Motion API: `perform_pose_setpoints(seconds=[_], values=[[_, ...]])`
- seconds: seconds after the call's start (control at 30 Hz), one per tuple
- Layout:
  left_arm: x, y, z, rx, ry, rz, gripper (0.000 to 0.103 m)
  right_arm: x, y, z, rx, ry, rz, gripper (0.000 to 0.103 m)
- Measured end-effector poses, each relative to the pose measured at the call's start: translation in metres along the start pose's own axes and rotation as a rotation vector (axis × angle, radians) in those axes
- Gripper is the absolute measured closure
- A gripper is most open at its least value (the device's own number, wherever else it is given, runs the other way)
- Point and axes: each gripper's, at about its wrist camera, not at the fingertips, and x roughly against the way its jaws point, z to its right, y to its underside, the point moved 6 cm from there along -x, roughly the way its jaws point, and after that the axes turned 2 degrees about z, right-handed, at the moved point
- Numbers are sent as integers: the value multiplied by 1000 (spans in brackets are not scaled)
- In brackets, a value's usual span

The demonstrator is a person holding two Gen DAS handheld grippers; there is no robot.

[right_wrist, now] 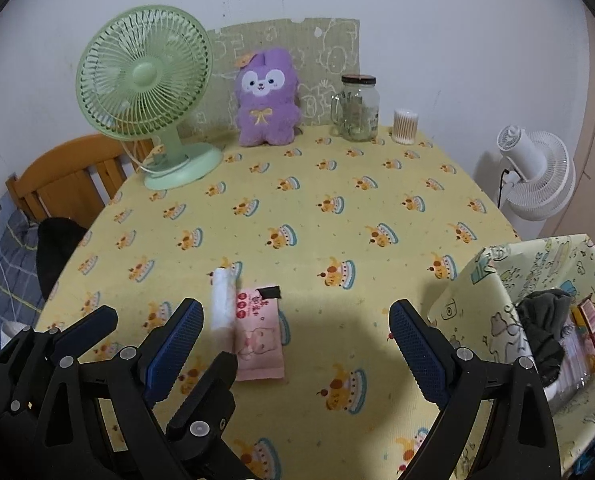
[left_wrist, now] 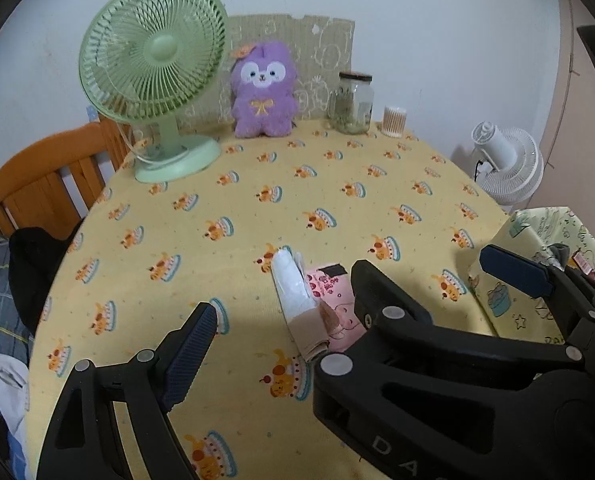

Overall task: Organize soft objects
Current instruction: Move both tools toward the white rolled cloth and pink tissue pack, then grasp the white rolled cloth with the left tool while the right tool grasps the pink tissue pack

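- Left wrist view: my left gripper (left_wrist: 281,312) has its fingers spread wide with nothing between the pads; the white roll (left_wrist: 291,286) and pink packet (left_wrist: 335,300) lie low centre on the tablecloth (left_wrist: 337,200).
- Right wrist view: my right gripper (right_wrist: 293,344) also gapes empty; the roll (right_wrist: 223,306) and packet (right_wrist: 257,336) sit lower centre, the patterned box (right_wrist: 477,312) at lower right.

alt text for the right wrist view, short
Two open grippers, the right gripper and left gripper, hover over a pink pack and white roll on a yellow tablecloth. A fabric box sits right; green fan and purple plush behind.
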Motion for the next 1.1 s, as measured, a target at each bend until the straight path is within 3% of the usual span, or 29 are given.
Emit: perform_pose_setpoints(seconds=[0.3,0.43,0.6,0.87,0.93,0.97,1.03,1.1], values=[[-35,4,3,3,-13,-71,15,-38,8,9,-22,-21,-82,7],[-51,5,1,11,-17,-94,15,-53,7,13,-20,-2,-54,7],[-64,6,3,10,-11,-94,15,-68,10,17,-38,-11,-85,7],[-77,8,5,50,47,-125,26,-84,13,21,-40,-19,-127,7],[-78,8,4,54,55,-122,32,-87,13,20,-42,-26,-139,7],[-76,7,3,55,56,-118,45,-87,13,19,-38,-29,-140,7],[-73,6,0,65,61,-117,58,-87,11,16,-42,-44,-137,7],[-71,6,-4,74,46,-117,62,-85,10,14,-49,-45,-133,7]])
